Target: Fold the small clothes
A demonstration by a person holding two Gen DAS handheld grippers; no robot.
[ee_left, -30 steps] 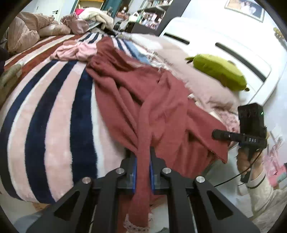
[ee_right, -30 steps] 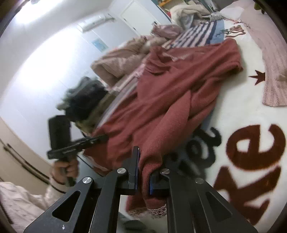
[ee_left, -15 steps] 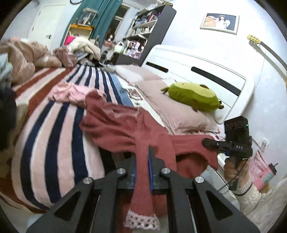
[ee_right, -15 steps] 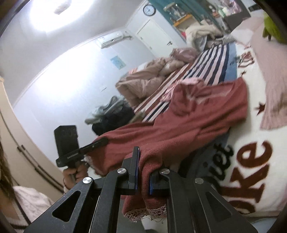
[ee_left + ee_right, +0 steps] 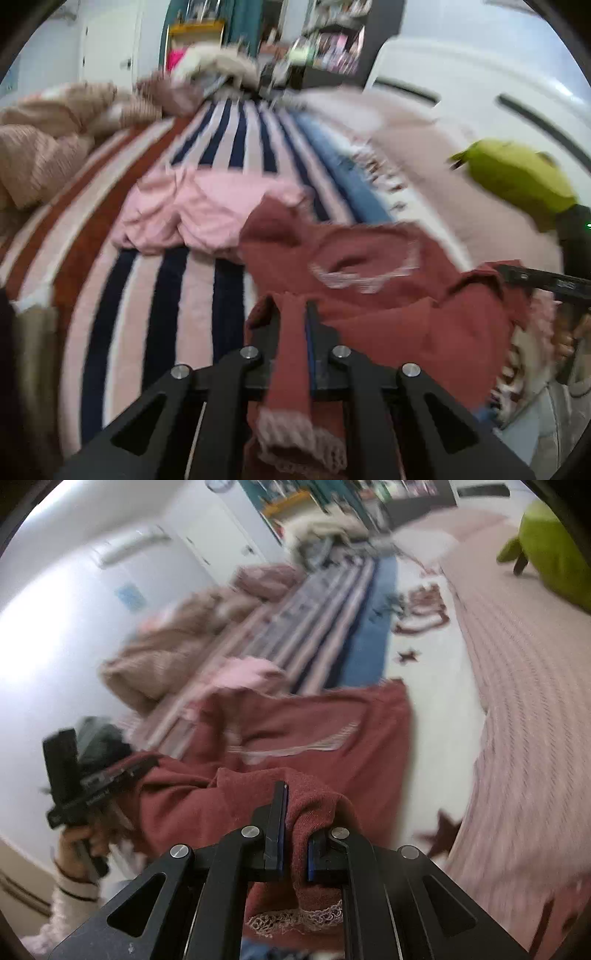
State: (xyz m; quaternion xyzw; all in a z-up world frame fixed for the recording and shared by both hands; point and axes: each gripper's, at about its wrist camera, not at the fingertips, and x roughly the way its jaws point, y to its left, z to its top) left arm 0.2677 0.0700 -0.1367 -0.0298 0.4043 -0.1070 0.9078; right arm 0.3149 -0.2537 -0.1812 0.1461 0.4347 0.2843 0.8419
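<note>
Both claws are clamped on the lace-trimmed edge of the dark red garment (image 5: 373,295): the left claw (image 5: 295,332) pinches one end, the right claw (image 5: 293,827) the other, with the cloth sagging between them and its far part lying on the striped blanket (image 5: 155,325) of the bed. The frames are blurred, so the fold could land crooked. A pink garment (image 5: 199,218) touches the far edge and might get dragged along or caught under the fold.

Both views are pretty motion-blurred with heavy fisheye bending at the dark edges; soft indoor light, white wall (image 5: 55,620) blown out on the left.
</note>
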